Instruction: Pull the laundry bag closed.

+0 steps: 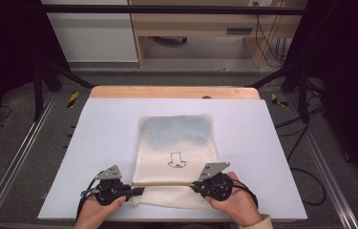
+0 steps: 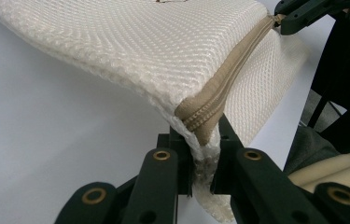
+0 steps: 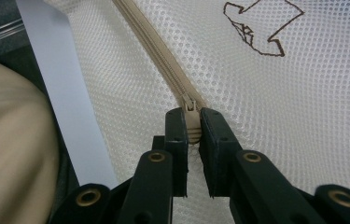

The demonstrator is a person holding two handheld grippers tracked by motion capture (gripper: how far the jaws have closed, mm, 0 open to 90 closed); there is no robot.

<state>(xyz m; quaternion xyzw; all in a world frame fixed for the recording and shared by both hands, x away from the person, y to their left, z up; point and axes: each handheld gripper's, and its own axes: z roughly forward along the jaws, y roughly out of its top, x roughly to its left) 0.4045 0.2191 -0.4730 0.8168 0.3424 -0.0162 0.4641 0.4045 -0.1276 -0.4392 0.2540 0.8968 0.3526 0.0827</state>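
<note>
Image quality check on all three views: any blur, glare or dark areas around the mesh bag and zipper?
High view: even light on the table, no glare, dark room edges, mesh bag slightly soft. Left gripper view: zipper end sharp, the left tool in the foreground a bit soft, far end blurred. Right gripper view: zipper pull and mesh crisp between the right tool, the beige sleeve at left blurred.

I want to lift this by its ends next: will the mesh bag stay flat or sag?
The mesh bag would probably sag: its netting already bends where the left tool pinches the zipper end. It looks thin, so likely light. The right tool clamps the zipper pull, which might slide if tugged.
</note>
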